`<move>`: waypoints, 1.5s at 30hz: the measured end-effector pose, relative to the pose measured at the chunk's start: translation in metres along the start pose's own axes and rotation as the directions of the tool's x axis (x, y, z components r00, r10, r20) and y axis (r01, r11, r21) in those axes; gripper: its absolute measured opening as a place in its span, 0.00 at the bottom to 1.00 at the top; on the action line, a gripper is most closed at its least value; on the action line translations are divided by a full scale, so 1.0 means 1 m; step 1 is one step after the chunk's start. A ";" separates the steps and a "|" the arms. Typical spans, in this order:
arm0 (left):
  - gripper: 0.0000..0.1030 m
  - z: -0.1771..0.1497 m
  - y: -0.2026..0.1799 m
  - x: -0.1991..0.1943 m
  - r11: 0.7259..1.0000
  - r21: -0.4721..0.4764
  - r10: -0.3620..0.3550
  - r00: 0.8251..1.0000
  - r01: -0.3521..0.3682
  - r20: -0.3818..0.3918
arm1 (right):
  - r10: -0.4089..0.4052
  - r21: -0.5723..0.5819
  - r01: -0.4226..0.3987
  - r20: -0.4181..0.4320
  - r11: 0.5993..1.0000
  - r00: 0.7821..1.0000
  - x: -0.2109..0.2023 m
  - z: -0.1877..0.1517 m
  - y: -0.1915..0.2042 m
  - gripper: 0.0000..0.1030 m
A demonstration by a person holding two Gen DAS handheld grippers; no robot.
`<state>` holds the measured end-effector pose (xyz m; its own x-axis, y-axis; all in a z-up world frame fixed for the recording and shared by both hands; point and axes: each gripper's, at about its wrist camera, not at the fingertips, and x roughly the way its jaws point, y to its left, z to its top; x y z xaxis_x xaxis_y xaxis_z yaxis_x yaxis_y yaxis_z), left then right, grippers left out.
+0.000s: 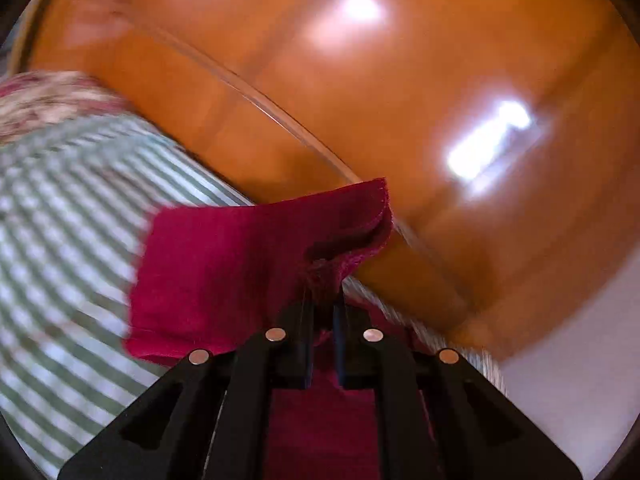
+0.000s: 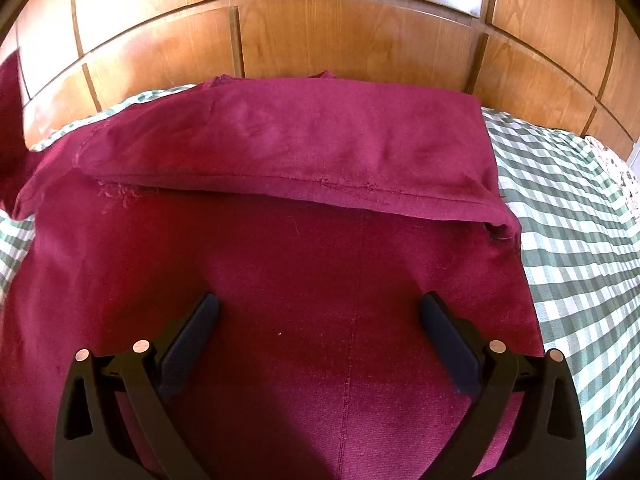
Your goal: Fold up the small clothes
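A dark red garment (image 2: 304, 272) lies spread on the green and white checked bedcover (image 2: 576, 216), its far part folded over toward me as a thick band (image 2: 304, 148). My right gripper (image 2: 320, 312) hovers just above its middle, open, with nothing between the fingers. In the blurred left wrist view my left gripper (image 1: 323, 300) is shut on a bunched corner of the red garment (image 1: 224, 272) and holds it lifted above the bedcover (image 1: 60, 240). The cloth hangs left of and below the jaws.
A glossy wooden panelled headboard (image 2: 352, 40) rises right behind the bed and fills the upper left wrist view (image 1: 360, 80). A floral cloth (image 1: 48, 100) lies at the bed's far end, also seen at the right edge (image 2: 624, 176). A pale wall (image 1: 580, 340) shows lower right.
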<state>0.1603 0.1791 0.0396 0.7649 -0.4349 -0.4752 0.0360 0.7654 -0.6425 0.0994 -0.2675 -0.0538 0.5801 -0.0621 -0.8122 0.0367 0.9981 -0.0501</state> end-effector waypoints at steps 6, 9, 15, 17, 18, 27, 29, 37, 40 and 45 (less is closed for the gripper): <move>0.24 -0.084 -0.052 0.073 0.984 0.179 0.034 0.974 0.007 -0.225 | 0.011 0.008 -0.011 -0.001 1.000 1.000 0.000 0.000 -0.001 0.96; 0.37 -0.112 -0.051 0.078 0.981 0.194 0.047 0.952 0.013 -0.302 | 0.014 0.005 -0.014 -0.015 1.000 1.000 -0.003 0.004 0.000 0.93; 0.38 -0.135 -0.022 0.042 0.983 0.181 0.086 0.954 -0.034 -0.288 | 0.302 0.088 -0.299 -0.033 0.950 0.953 -0.014 0.027 0.024 0.60; 0.38 -0.142 -0.008 0.035 0.979 0.191 0.121 0.953 -0.069 -0.277 | 0.425 0.105 -0.417 -0.062 0.903 0.903 -0.008 0.038 0.051 0.56; 0.38 -0.145 -0.002 0.029 0.980 0.182 0.131 0.951 -0.081 -0.279 | 0.463 0.105 -0.454 -0.075 0.885 0.883 -0.004 0.042 0.064 0.56; 0.37 -0.161 0.019 0.029 0.983 0.164 0.128 0.953 -0.085 -0.276 | 0.422 -0.024 -0.432 -0.171 0.902 0.890 0.025 0.084 0.164 0.05; 0.37 -0.163 0.018 0.031 0.981 0.174 0.133 0.953 -0.087 -0.272 | 0.435 -0.056 -0.440 -0.088 0.896 0.896 -0.002 0.099 0.158 0.05; 0.37 -0.170 0.011 0.038 0.973 0.204 0.159 0.954 -0.107 -0.254 | 0.414 0.005 -0.425 0.222 0.905 0.883 -0.097 0.152 0.047 0.05; 0.37 -0.172 0.007 0.040 0.971 0.209 0.165 0.954 -0.113 -0.251 | 0.317 0.089 -0.345 0.232 0.934 0.920 -0.086 0.153 -0.005 0.05; 0.37 -0.173 0.002 0.047 0.966 0.225 0.186 0.950 -0.130 -0.249 | 0.186 0.229 -0.212 0.131 0.950 0.974 -0.033 0.130 -0.070 0.05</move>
<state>0.0850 0.0786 -0.0880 0.5732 -0.3893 -0.7210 0.0803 0.9024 -0.4234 0.1834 -0.3353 0.0517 0.6787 0.1250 -0.7237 0.0977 0.9613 0.2576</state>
